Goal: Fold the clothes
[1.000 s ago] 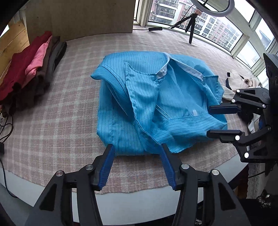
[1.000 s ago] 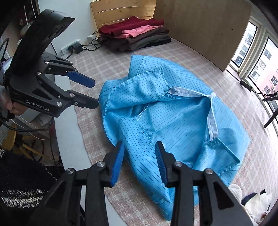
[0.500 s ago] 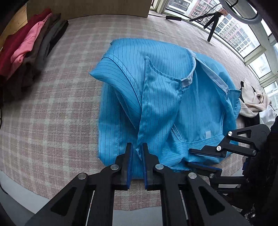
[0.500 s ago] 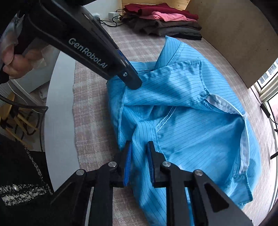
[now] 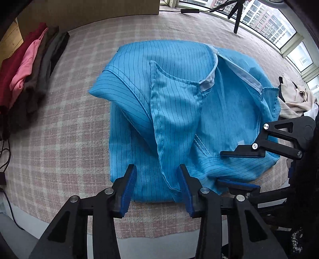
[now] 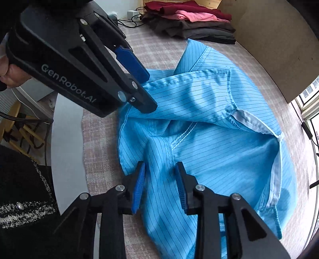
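Note:
A blue pinstriped shirt (image 5: 175,111) lies partly folded on the checked table cloth (image 5: 59,143); it also shows in the right wrist view (image 6: 209,129). My left gripper (image 5: 157,189) is open at the shirt's near hem, its fingers on either side of a raised fold. My right gripper (image 6: 161,189) is open over the shirt's near edge, with cloth between its fingers. The right gripper shows in the left wrist view (image 5: 239,169) at the right, the left gripper in the right wrist view (image 6: 139,91) at the upper left.
A stack of folded red, pink, brown and dark clothes (image 5: 26,73) sits at the table's far left (image 6: 189,22). Loose cream clothes (image 5: 295,99) lie at the right edge. A tripod (image 5: 237,18) stands by the windows. Cables and a power strip (image 6: 131,18) lie beyond the stack.
Both grippers were open a second ago, shut on the shirt's near edge half a second ago, and have now opened again, leaving the cloth lying on the table.

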`<state>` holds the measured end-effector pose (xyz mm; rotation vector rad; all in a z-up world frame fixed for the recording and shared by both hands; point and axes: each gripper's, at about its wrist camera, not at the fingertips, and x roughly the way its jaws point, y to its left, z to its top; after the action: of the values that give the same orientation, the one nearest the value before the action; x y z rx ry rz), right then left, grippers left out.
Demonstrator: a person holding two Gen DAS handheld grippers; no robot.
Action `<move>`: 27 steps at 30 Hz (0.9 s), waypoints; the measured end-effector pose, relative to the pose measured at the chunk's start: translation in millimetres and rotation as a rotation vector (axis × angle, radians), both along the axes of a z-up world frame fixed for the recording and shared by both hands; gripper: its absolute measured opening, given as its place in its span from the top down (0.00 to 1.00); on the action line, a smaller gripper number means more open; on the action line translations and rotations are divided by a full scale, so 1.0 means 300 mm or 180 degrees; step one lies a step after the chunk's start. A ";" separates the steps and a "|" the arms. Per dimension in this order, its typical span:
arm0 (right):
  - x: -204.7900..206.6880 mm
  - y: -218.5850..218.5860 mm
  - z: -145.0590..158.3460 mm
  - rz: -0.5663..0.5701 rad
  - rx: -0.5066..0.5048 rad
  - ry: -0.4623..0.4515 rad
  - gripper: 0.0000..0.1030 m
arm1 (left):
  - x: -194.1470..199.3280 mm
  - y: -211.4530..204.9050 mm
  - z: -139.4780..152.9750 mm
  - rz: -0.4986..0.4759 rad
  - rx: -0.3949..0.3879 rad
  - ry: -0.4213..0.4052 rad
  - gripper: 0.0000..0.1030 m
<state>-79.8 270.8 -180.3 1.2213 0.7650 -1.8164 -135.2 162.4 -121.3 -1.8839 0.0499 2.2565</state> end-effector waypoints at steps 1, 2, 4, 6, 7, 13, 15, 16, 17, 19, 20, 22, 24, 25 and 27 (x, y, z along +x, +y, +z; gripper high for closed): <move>0.000 -0.005 -0.005 0.0006 -0.0005 0.0009 0.77 | -0.005 -0.005 -0.001 0.0030 0.0062 -0.0002 0.84; -0.001 -0.006 -0.003 -0.0004 -0.0041 0.0022 0.88 | -0.009 -0.010 -0.001 0.0061 0.0126 -0.0004 0.94; -0.011 0.006 0.031 -0.0122 -0.0156 0.0080 0.97 | -0.015 -0.028 0.018 0.0129 0.0257 0.0063 0.97; -0.028 0.041 0.092 -0.0293 -0.0336 0.0149 0.98 | -0.019 -0.065 0.082 0.0234 0.0518 0.0236 0.99; -0.041 0.065 0.125 -0.0410 -0.0425 0.0187 0.98 | -0.020 -0.084 0.114 0.0286 0.0649 0.0322 0.99; -0.128 0.221 0.236 -0.1233 -0.0886 0.0415 0.99 | -0.050 -0.188 0.190 0.0517 0.0649 0.0828 0.95; -0.153 0.264 0.206 -0.1462 -0.0937 0.0324 0.99 | -0.055 -0.189 0.147 0.0545 0.0520 0.0803 0.93; -0.158 0.259 0.189 -0.1503 -0.0924 0.0298 0.99 | -0.058 -0.174 0.130 0.0513 0.0454 0.0768 0.93; -0.173 0.254 0.176 -0.1517 -0.0971 0.0246 0.99 | -0.056 -0.175 0.116 0.0513 0.0426 0.0731 0.92; -0.153 0.262 0.164 -0.1497 -0.1132 0.0089 0.99 | -0.056 -0.168 0.089 0.0504 0.0438 0.0680 0.88; -0.137 0.253 0.162 -0.1461 -0.1147 0.0127 0.99 | -0.047 -0.176 0.095 0.0510 0.0407 0.0681 0.81; -0.104 0.234 0.160 -0.1387 -0.1173 0.0206 0.99 | -0.033 -0.204 0.111 0.0570 0.0315 0.0675 0.70; -0.061 0.220 0.174 -0.1285 -0.1125 0.0333 0.98 | -0.001 -0.236 0.149 0.0642 0.0414 0.0639 0.66; -0.039 0.213 0.181 -0.1235 -0.1102 0.0397 0.98 | 0.018 -0.244 0.172 0.0664 0.0455 0.0631 0.66; 0.005 0.198 0.199 -0.1135 -0.1079 0.0529 0.98 | 0.066 -0.204 0.221 0.0554 0.0325 0.0695 0.66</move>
<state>-78.2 330.3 -120.5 1.0373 0.3151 -2.2511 -115.4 101.1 -54.9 -1.6422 -0.2008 2.5191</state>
